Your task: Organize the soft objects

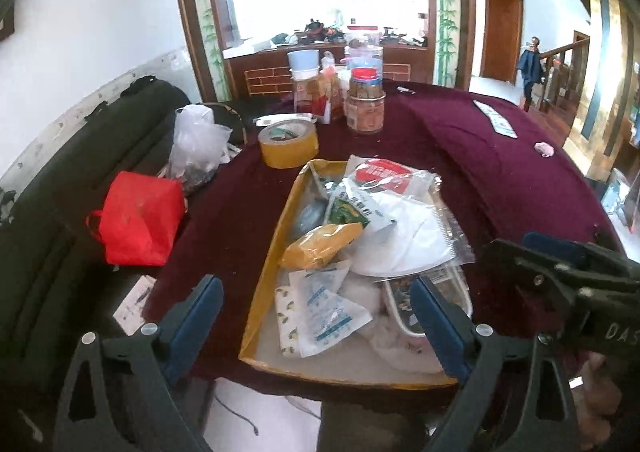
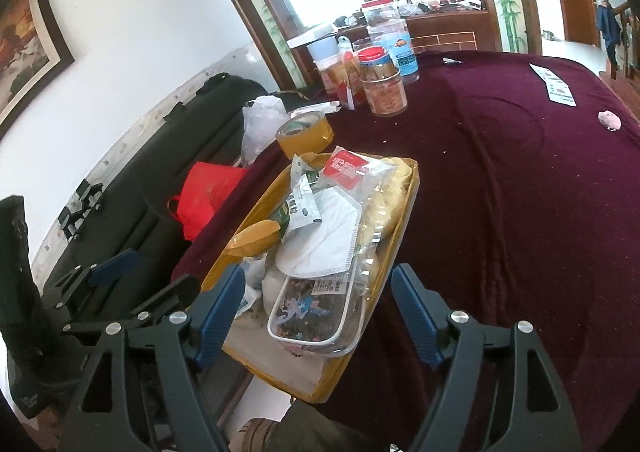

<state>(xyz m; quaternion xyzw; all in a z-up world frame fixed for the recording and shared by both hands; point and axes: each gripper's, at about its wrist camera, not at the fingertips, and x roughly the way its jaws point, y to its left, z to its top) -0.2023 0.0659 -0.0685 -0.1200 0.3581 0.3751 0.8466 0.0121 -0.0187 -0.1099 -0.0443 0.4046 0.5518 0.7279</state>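
Note:
A shallow yellow tray (image 1: 267, 272) (image 2: 406, 203) sits at the near edge of the maroon-covered table. Soft packets are heaped in it: a bagged white mask (image 1: 408, 236) (image 2: 324, 236), a red-labelled clear bag (image 1: 380, 173) (image 2: 344, 167), a yellow pouch (image 1: 320, 244) (image 2: 256, 236), white-and-blue sachets (image 1: 328, 304) and a clear cartoon-print case (image 2: 312, 312) (image 1: 400, 300). My left gripper (image 1: 316, 292) hovers open above the tray's near end, holding nothing. My right gripper (image 2: 318, 278) is open over the case, its pads clear of it. Each gripper also shows in the other's view.
Behind the tray stand a yellow tape roll (image 1: 288, 143) (image 2: 306, 133) and several jars (image 1: 364, 99) (image 2: 384, 83). Left of the table, a red bag (image 1: 140, 219) and a plastic bag (image 1: 196, 143) lie on a dark sofa. Cards (image 2: 554, 85) and a small pink item (image 2: 610, 119) lie far right.

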